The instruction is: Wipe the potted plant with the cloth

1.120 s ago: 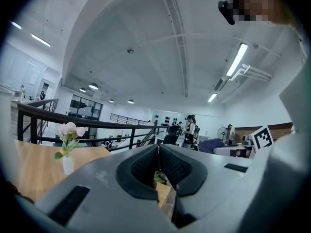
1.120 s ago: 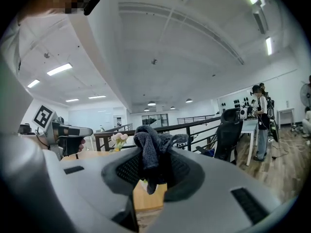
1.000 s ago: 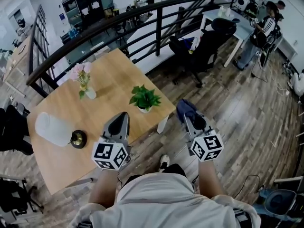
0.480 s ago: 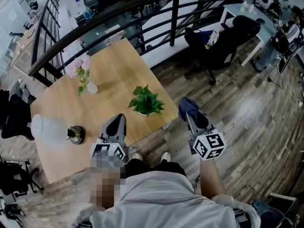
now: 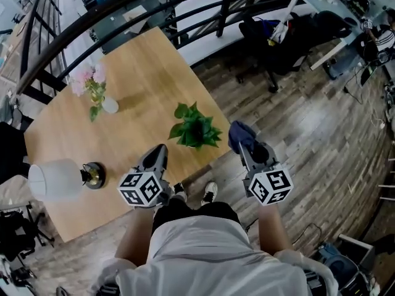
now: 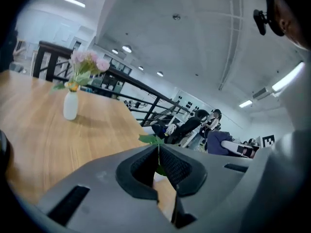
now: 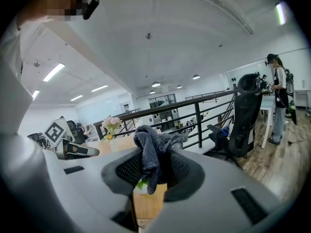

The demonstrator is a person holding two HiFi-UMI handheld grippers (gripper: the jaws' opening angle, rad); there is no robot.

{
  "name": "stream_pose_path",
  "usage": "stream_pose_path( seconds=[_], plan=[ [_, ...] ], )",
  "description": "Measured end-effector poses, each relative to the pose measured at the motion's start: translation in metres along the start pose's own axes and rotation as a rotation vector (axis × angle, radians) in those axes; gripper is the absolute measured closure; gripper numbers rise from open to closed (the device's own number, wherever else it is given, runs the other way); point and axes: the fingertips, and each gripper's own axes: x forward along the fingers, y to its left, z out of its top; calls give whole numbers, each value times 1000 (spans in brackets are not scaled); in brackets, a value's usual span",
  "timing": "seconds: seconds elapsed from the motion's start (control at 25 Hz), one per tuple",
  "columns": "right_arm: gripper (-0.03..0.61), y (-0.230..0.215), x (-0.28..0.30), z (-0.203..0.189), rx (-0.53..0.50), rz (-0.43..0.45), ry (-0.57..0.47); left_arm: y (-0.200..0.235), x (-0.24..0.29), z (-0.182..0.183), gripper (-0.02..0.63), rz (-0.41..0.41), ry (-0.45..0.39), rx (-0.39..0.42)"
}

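A small green potted plant (image 5: 195, 127) in a white pot stands near the right corner of the wooden table (image 5: 136, 73). My right gripper (image 5: 242, 142) hovers just right of it, off the table's edge, shut on a dark blue-grey cloth (image 5: 240, 134). That cloth (image 7: 151, 146) bunches up between the jaws in the right gripper view. My left gripper (image 5: 158, 153) is shut and empty over the table's near edge, left of the plant. A plant leaf (image 6: 149, 139) peeks over its closed jaws.
A white vase of pink flowers (image 5: 94, 90) stands farther back on the table; a lamp with a white shade (image 5: 57, 179) lies at the left. A black railing (image 5: 154, 8) runs behind the table. Office chairs (image 5: 290, 32) and a person stand at the far right.
Both grippers have come down and closer to the plant, the right one still holding the cloth. The head view has swung, so table and plant sit nearer.
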Motion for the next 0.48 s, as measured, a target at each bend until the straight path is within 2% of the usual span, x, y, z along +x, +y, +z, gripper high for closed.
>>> stream_pose_path(
  seconds=[0.12, 0.2, 0.32, 0.4, 0.48],
  plan=[
    [431, 10, 13, -3, 0, -1, 17, 11, 14, -21, 595, -80, 79, -196],
    [431, 14, 20, -5, 0, 0, 29, 16, 24, -33, 595, -113, 111, -286],
    [431, 15, 28, -9, 9, -3, 45, 19, 42, -49, 584, -160, 149, -377],
    [431, 17, 32, -12, 16, -2, 52, 18, 53, -55, 516, -197, 167, -422],
    [431, 18, 35, -13, 19, 1, 56, 19, 63, -58, 511, -212, 175, -442]
  ],
)
